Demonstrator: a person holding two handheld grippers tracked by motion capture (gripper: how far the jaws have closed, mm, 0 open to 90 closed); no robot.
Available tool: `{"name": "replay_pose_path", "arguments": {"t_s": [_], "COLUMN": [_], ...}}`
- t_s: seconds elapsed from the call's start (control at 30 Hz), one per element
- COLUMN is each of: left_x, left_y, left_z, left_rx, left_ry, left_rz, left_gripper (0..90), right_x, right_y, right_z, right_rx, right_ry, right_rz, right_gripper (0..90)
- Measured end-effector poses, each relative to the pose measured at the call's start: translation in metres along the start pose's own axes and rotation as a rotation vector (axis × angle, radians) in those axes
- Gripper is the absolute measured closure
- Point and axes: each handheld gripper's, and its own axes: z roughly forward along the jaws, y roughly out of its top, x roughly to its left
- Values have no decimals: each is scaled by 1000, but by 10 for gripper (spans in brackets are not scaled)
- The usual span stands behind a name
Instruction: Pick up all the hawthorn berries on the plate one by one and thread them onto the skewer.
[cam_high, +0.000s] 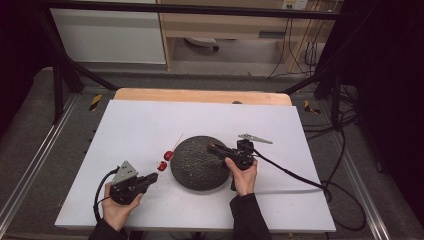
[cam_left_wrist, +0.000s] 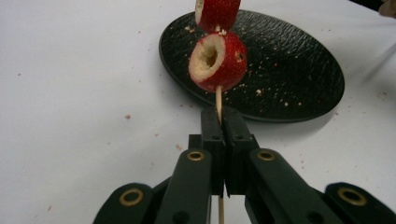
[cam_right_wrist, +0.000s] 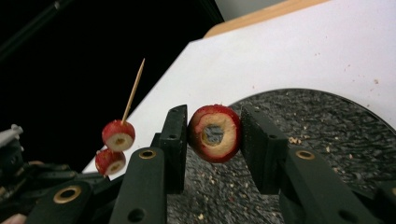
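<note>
Two grippers work over a white worktop (cam_high: 150, 125), the largest thing in the high view, which carries a round black plate (cam_high: 197, 172) near its middle, scattered with pale crumbs. The left gripper (cam_high: 150, 179) sits low at the plate's left, held in the person's left hand (cam_high: 117, 210); in the left gripper view its fingers (cam_left_wrist: 212, 135) are pressed together on the lower end of a thin wooden skewer (cam_left_wrist: 218, 100), which rises tilted toward the plate's left rim. Two cored red fruits are threaded on that skewer, one fruit (cam_left_wrist: 218, 61) nearer the fingers and another fruit (cam_left_wrist: 217, 13) just above it, almost touching. The right gripper (cam_high: 212, 148) reaches over the plate from the right, carried by the right hand (cam_high: 244, 177). In the right gripper view its fingers (cam_right_wrist: 175, 144) are clamped on a third fruit (cam_right_wrist: 215, 133), a red ring with a hollow centre, held above the plate and near the skewer's bare tip.
</note>
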Motion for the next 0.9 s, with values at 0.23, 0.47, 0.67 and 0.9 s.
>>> {"name": "replay_pose_path", "arguments": {"t_s": [0.23, 0.47, 0.67, 0.9], "left_x": [-10, -19, -26, -34], "left_y": [8, 13, 18, 22], "left_z": [5, 12, 19, 27], "left_rx": [-24, -32, -37, -40], "left_ry": [-7, -20, -29, -26], "left_rz": [5, -3, -10, -21], "left_gripper": [885, 885, 885, 885], "right_x": [0, -1, 0, 1], "right_y": [2, 3, 6, 10], "right_z": [-3, -6, -8, -10], "right_rx": [-84, -149, -211, -254], "right_ry": [21, 27, 40, 47], "right_rz": [37, 63, 78, 90], "right_gripper": [633, 634, 634, 634]}}
